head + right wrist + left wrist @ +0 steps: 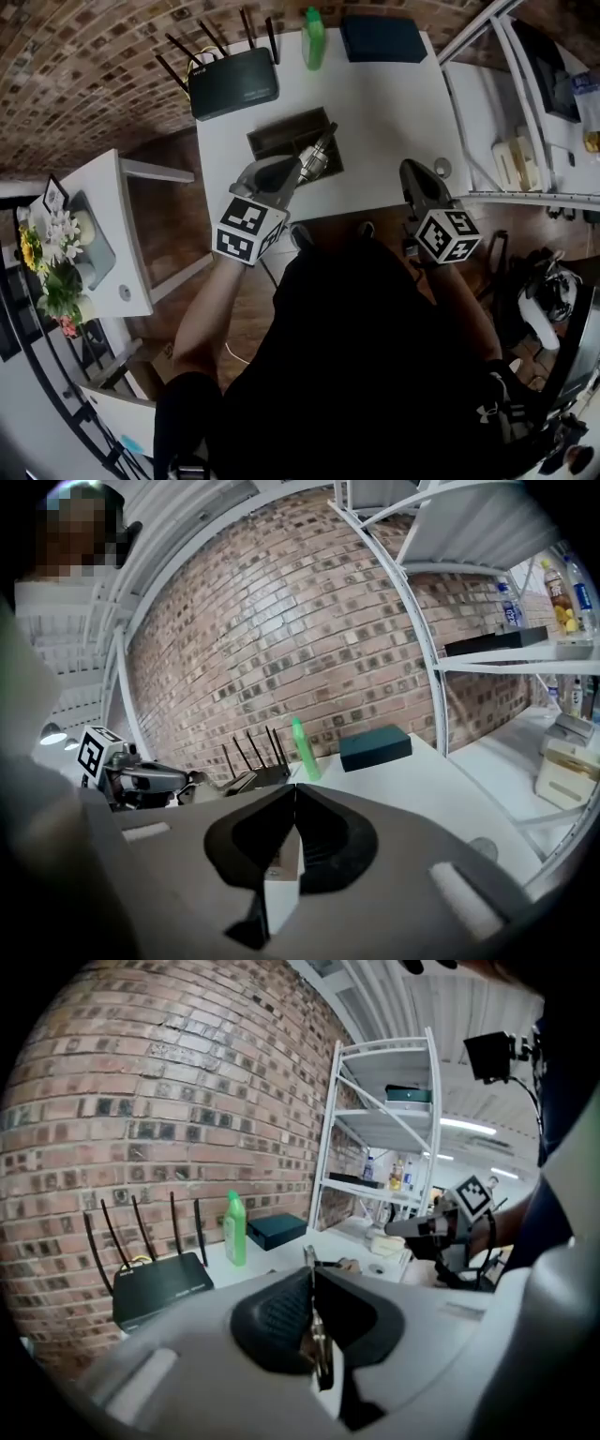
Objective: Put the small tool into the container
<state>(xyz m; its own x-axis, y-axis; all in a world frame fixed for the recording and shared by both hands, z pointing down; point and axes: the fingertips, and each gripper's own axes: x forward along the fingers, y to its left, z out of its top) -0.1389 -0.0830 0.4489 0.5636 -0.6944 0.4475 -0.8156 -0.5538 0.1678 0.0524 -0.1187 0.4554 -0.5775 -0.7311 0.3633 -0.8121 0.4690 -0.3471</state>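
Centrally, smooth white surface [394, 112]: open room across its right half. Right hand-held gripper [413, 172] at the front edge, jaws pressed together, empty. Back edge: black router [232, 84], green bottle [313, 37], dark flat box [382, 37]. Container [277, 136], dark, rectangular, shallow, mid-surface. Small tool [317, 155], slim, metallic, pinched in left hand-held gripper [296, 171], tilted over the container's right end

Tilted metal tool [317, 155] over dark container [270, 138]

Black router [234, 82] with antennas, green bottle [314, 37] and dark box [382, 39] along white counter's [398, 122] far edge by brick wall [84, 47]; flowers [52, 258] on side table [105, 192] at left.
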